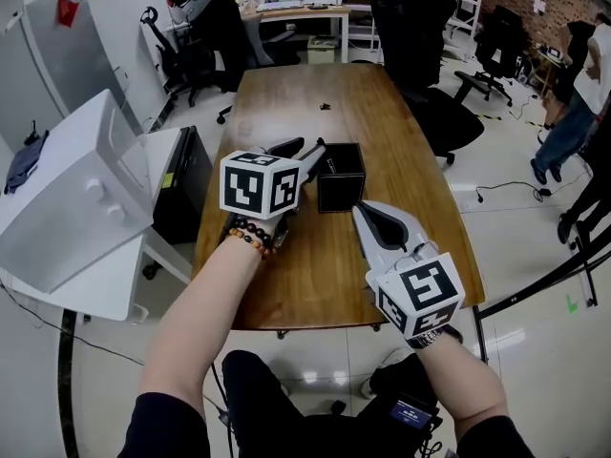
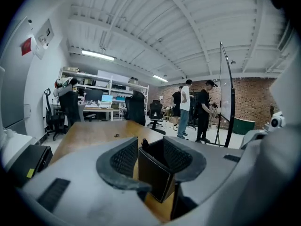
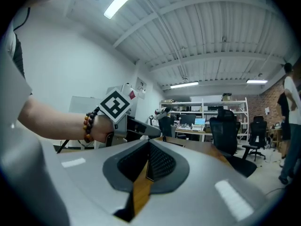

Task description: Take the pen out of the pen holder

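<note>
A black square pen holder (image 1: 341, 176) stands in the middle of the wooden table (image 1: 305, 265). In the left gripper view its near corner (image 2: 154, 174) sits between my jaws, and a small dark pen end (image 2: 144, 143) pokes above its rim. My left gripper (image 1: 305, 145) (image 2: 150, 144) is open, with its tips at the holder's left upper corner and the pads not pressing on it. My right gripper (image 1: 361, 208) (image 3: 148, 142) is shut and holds nothing. It points at the holder's near side, a little short of it. The left gripper's marker cube (image 3: 114, 105) also shows in the right gripper view.
A white cabinet (image 1: 76, 198) and a black box (image 1: 181, 184) stand left of the table. Black office chairs (image 1: 420, 27) ring the far end, and a small dark item (image 1: 325, 106) lies on the far tabletop. People (image 2: 188, 108) stand at the far right.
</note>
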`<state>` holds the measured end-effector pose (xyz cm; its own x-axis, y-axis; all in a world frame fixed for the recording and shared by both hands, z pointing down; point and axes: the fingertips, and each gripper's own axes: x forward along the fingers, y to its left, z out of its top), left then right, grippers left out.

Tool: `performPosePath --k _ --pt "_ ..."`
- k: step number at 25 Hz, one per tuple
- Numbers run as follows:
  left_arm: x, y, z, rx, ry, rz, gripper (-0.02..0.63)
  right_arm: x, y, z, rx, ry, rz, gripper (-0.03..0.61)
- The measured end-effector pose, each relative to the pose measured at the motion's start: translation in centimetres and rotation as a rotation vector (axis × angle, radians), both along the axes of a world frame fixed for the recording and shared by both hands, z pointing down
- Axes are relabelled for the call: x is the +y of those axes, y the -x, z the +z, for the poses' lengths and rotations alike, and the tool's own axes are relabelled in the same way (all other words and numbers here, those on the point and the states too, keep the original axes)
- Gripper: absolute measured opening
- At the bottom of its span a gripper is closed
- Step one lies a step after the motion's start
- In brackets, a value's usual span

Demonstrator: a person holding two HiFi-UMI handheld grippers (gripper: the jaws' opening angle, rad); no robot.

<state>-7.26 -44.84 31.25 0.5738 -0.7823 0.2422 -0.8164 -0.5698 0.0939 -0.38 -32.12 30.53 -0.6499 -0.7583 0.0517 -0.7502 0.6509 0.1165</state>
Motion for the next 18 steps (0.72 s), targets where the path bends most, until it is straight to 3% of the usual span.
performPosePath --k 6,14,18 --pt "-2.7 -0.8 0.2 0.002 0.043 0.024 0.161 -0.5 -0.4 0.3 -0.003 0.006 0.000 0.002" --pt "-4.4 -2.4 1.2 -0.069 0.084 0.054 0.157 -0.7 -1.0 0.6 -0.011 0.013 0.008 0.002" --pt "-4.6 -2.3 1.3 -0.094 0.079 0.039 0.062 -0.6 -1.4 0.6 -0.019 0.011 0.012 0.002"
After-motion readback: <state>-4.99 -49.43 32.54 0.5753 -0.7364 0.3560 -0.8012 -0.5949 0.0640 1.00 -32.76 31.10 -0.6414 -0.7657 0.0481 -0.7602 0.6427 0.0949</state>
